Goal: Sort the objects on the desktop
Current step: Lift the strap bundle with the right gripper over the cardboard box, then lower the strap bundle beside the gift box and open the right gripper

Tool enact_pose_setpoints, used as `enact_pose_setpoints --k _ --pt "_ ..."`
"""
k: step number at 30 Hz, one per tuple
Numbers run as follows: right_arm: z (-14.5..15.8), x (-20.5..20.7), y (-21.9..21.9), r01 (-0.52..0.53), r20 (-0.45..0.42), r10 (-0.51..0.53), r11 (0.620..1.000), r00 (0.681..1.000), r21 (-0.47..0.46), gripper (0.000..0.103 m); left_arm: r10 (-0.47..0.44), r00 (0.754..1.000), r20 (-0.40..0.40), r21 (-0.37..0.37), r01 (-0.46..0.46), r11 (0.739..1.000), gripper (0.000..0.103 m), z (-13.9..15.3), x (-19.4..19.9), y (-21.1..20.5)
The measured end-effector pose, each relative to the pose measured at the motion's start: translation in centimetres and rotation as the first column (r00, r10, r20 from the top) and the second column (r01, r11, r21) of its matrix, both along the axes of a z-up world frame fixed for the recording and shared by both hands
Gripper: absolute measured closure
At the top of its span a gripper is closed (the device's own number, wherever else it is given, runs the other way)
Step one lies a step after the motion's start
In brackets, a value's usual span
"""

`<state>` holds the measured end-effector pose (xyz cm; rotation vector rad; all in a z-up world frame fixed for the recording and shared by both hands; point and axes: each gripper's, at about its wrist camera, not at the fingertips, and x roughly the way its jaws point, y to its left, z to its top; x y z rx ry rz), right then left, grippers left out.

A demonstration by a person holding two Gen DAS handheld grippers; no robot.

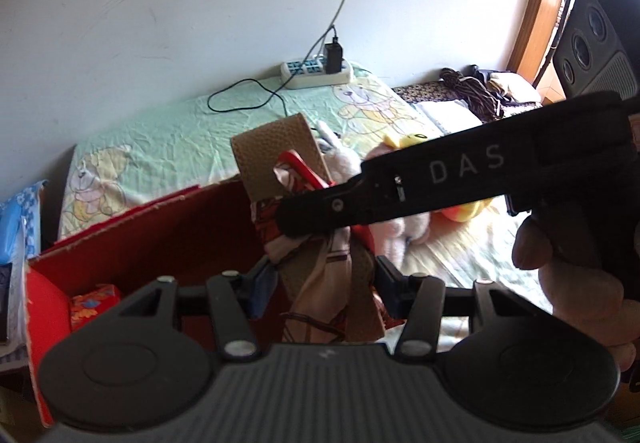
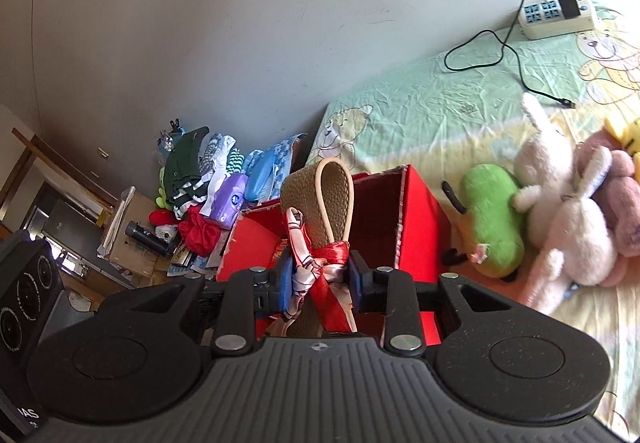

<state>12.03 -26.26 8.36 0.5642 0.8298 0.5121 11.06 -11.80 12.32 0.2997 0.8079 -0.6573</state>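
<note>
Gripping now: right gripper [image 2: 320, 283] is clenched on a red and white patterned scarf [image 2: 306, 243] knotted around a tan leather strap [image 2: 332, 199]
Strap: looped upward, standing between the blue pads [image 2: 285, 279], above the open red box [image 2: 416, 227]
Left gripper [image 1: 324, 283]: its jaws stand on either side of the same scarf and strap bundle; whether they press it or only flank it, I cannot tell
Left view: the right gripper's black body reaches in from the right across the bundle, a hand [image 1: 576, 283] wrapped on its handle
Red box: sits at the edge of a bed with a pale green cartoon-bear sheet [image 2: 440, 103]
Inside box: a small red floral packet [image 1: 96, 303] lies at the left
Bed: green plush [image 2: 494, 219], white plush rabbit [image 2: 568, 227] and pink plush [image 2: 624, 203] lie just right of the box
Far end: white power strip [image 2: 556, 17] with a black charger and cable against the wall
</note>
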Motion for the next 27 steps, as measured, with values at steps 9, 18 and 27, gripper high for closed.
enact_pose_setpoints --k 9,18,27 --pt "-3.1 5.7 6.5 -0.044 -0.097 0.044 0.999 0.994 0.002 0.073 0.075 0.995 -0.068 0.052 -0.071 0.996 0.049 -2.4 6.3 5.2" --pt "-8.8 9.1 10.7 -0.048 -0.304 0.039 0.999 0.952 -0.02 0.073 0.12 0.966 -0.228 0.15 -0.087 0.985 0.05 -8.4 9.8 8.2" --pt "-12.5 11.0 13.2 -0.075 -0.456 0.032 0.994 0.889 -0.076 0.073 0.149 0.942 -0.301 0.228 -0.081 0.97 0.05 -11.8 11.6 9.6"
